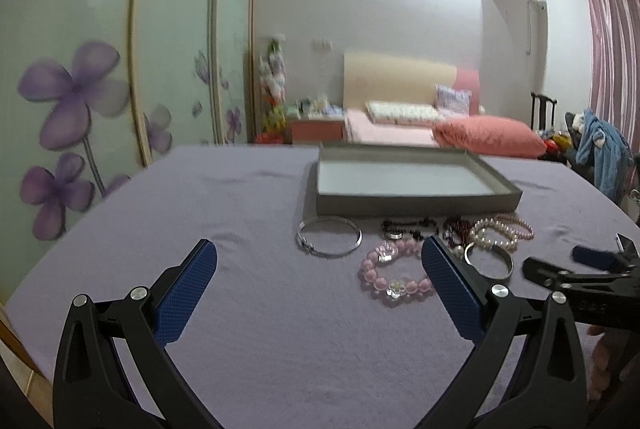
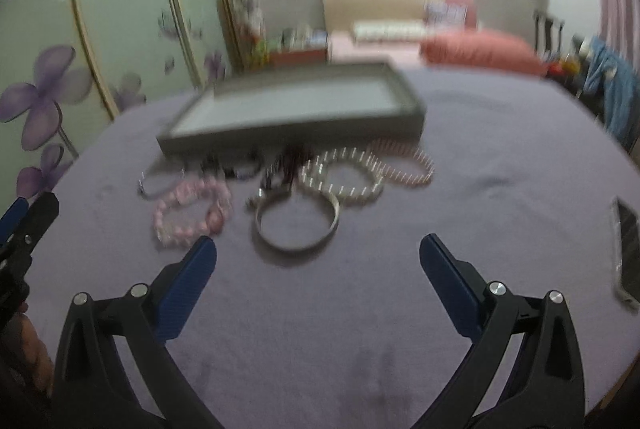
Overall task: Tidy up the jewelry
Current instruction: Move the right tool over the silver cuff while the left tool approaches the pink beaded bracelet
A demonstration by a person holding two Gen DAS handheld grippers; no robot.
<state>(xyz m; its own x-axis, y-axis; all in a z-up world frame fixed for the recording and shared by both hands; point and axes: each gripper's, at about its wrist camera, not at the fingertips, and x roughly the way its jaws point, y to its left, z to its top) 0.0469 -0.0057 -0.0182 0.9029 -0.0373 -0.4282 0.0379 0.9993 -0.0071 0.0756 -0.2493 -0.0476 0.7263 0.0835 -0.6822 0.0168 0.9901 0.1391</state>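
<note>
A shallow grey tray [image 1: 416, 206] [image 2: 288, 135] stands on the purple table, nothing visible inside. In front of it lies a row of jewelry: a thin silver bangle [image 1: 329, 240], a pink bead bracelet [image 1: 394, 275] [image 2: 192, 213], dark bead strands [image 1: 404, 229], a wide silver bangle [image 1: 490, 261] [image 2: 298, 225], a white pearl bracelet [image 1: 490, 237] [image 2: 344, 181] and a pink pearl bracelet [image 1: 516, 225] [image 2: 404, 163]. My left gripper [image 1: 319, 249] is open, low over the cloth before the pink beads. My right gripper [image 2: 318, 245] is open near the wide bangle, holding nothing.
A phone [image 2: 626, 249] lies at the table's right edge. The right gripper's tip [image 1: 576, 269] shows at the right of the left wrist view. Behind the table are a bed with a pink pillow [image 1: 488, 139] and flowered wardrobe doors [image 1: 80, 101].
</note>
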